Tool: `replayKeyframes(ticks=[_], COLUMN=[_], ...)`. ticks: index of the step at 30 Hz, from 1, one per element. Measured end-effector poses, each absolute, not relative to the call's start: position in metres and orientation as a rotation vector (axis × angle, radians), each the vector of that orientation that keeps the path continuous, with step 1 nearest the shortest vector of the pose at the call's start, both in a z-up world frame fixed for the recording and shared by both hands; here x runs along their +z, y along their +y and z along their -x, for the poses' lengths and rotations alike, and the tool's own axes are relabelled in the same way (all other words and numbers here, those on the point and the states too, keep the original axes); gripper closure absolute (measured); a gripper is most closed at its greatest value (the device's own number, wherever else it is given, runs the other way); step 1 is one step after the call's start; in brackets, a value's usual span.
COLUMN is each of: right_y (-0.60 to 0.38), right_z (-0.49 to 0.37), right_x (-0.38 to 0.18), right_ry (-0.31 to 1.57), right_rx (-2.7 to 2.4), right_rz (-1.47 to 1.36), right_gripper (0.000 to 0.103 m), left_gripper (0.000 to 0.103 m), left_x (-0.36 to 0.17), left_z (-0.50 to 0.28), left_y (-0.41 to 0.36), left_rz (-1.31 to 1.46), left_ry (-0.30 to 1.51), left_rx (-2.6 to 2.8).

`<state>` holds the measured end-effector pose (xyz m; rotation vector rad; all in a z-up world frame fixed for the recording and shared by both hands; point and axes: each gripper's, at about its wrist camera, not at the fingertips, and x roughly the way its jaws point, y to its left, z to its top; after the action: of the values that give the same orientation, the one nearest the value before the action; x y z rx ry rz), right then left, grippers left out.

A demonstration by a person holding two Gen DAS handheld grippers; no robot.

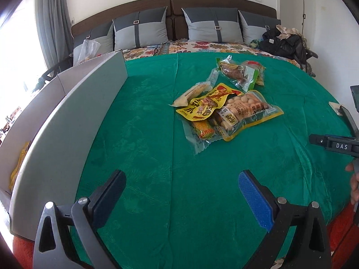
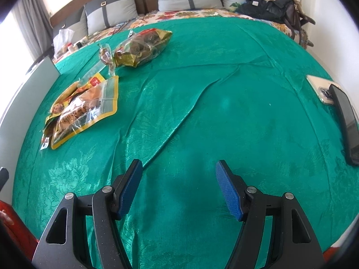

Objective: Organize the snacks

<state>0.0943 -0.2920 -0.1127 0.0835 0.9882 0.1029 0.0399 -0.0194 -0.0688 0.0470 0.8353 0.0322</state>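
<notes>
A pile of snack packets (image 1: 224,112) lies on the green cloth (image 1: 145,157), with a yellow packet (image 1: 208,105) on top and a green-edged packet (image 1: 242,74) behind it. The same pile shows at the left in the right wrist view (image 2: 85,107), with a bag of dark round snacks (image 2: 143,44) beyond it. My left gripper (image 1: 181,192) is open and empty, well short of the pile. My right gripper (image 2: 179,183) is open and empty over bare cloth. A grey box (image 1: 67,116) stands at the left, with a yellow packet (image 1: 19,163) inside.
Two phones (image 2: 343,116) lie at the right edge of the cloth. Grey pillows (image 1: 208,24) and a heap of dark clothes (image 1: 282,40) lie at the bed's far end. The right gripper's body (image 1: 336,144) shows at the right edge of the left view.
</notes>
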Motion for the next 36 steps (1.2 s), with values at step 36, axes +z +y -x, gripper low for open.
replayKeyframes(ticks=[36], right_y=[-0.267], right_z=[-0.092], right_x=[-0.123], right_ry=[0.947], right_rx=[0.095], right_rz=[0.044], right_gripper=[0.007], left_gripper=[0.001], left_x=[-0.085], left_z=[-0.094], left_y=[0.013], left_rz=[0.092], left_ry=[1.032], left_rx=[-0.136])
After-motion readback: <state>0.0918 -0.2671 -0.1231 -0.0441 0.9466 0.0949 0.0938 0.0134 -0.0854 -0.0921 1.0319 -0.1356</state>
